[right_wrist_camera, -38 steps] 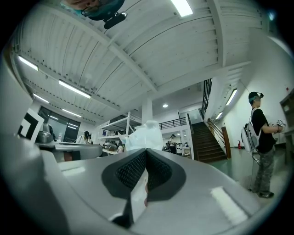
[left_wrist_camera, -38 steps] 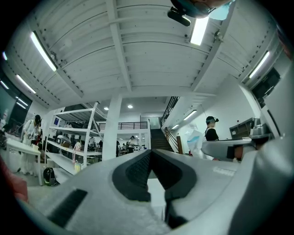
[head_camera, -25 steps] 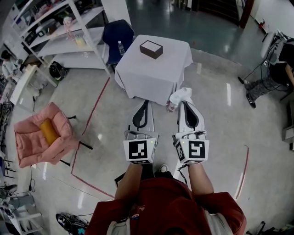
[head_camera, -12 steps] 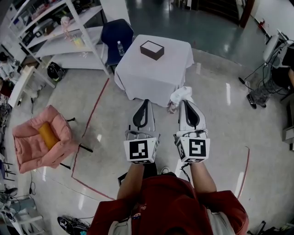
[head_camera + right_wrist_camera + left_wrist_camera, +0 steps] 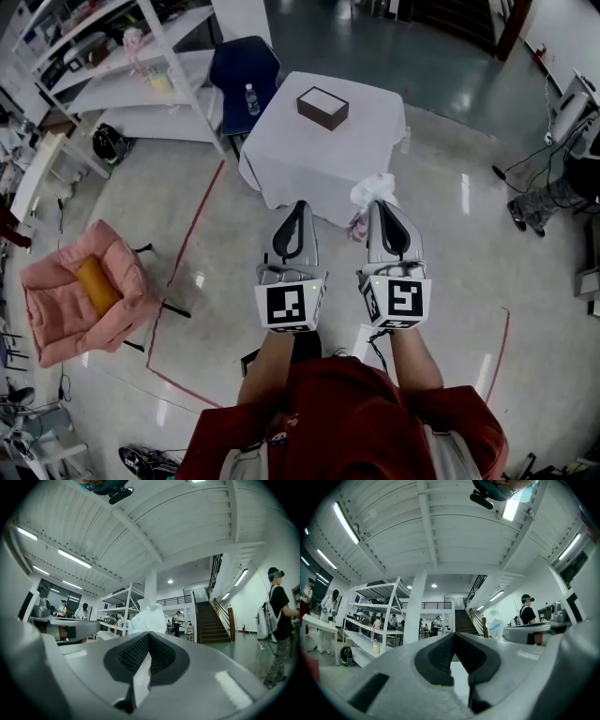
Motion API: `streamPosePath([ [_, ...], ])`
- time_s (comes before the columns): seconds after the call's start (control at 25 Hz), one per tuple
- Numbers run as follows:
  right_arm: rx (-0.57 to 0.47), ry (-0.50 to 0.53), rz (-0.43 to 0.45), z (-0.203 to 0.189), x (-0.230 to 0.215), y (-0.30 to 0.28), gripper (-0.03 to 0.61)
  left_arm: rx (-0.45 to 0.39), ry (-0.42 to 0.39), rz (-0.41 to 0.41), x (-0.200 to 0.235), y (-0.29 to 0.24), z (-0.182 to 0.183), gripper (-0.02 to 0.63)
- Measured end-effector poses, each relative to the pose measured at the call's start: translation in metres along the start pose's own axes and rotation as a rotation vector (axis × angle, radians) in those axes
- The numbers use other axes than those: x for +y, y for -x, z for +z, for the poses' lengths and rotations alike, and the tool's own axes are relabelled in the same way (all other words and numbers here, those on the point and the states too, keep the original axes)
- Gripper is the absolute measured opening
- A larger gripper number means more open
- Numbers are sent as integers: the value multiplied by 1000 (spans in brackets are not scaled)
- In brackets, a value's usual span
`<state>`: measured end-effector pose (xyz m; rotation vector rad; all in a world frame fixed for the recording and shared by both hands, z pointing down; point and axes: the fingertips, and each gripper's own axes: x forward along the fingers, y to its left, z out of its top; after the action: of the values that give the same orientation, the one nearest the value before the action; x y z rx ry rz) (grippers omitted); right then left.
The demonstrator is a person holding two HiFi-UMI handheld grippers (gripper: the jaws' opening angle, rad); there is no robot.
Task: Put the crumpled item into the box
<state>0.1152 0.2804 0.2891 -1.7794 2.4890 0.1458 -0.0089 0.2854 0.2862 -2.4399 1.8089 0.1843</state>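
Wad (image 5: 373,190), white and crumpled, is pinched at the tip of the right gripper (image 5: 378,210), whose jaws are closed on it, short of the table (image 5: 281,169). Left gripper (image 5: 298,208) is closed and empty. Box (image 5: 322,107) lies well ahead. Risk: only an edge looks clamped, so a jolt in carrying may drop it on the floor.

A red short-sleeved top (image 5: 347,417) is worn. The left gripper (image 5: 299,206) and the right gripper (image 5: 382,208) are shelled in pale grey plastic, each narrowed to a rounded tip with a black teardrop inset on top. Black mesh-textured pads (image 5: 133,654) are set inside the jaws. A white cube (image 5: 290,305) with black square markers is carried behind each, and a thin black cable (image 5: 374,350) is seen under the right one.
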Motion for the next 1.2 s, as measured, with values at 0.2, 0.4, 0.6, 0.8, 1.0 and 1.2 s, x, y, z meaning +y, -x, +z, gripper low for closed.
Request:
streamPosePath([
  [0.2, 23, -6, -8, -12, 9, -41, 3, 3, 6, -11, 33, -28, -6, 3],
  [0.4, 38, 5, -16, -17, 25, -73, 3, 2, 11, -18, 65, -44, -10, 3],
  [0.6, 33, 18, -24, -16, 41, -104, 3, 0, 18, -26, 95, -59, -12, 3],
  [0.8, 38, 31, -39, -16, 56, -124, 3, -15, 38, -31, 122, -68, -10, 3],
  [1.0, 26, 46, -70, -13, 65, -138, 3, -29, 45, -56, 140, -75, -8, 3],
  [1.2, 19, 61, -87, -10, 72, -145, 3, -40, 50, -74, 150, -79, -6, 3],
])
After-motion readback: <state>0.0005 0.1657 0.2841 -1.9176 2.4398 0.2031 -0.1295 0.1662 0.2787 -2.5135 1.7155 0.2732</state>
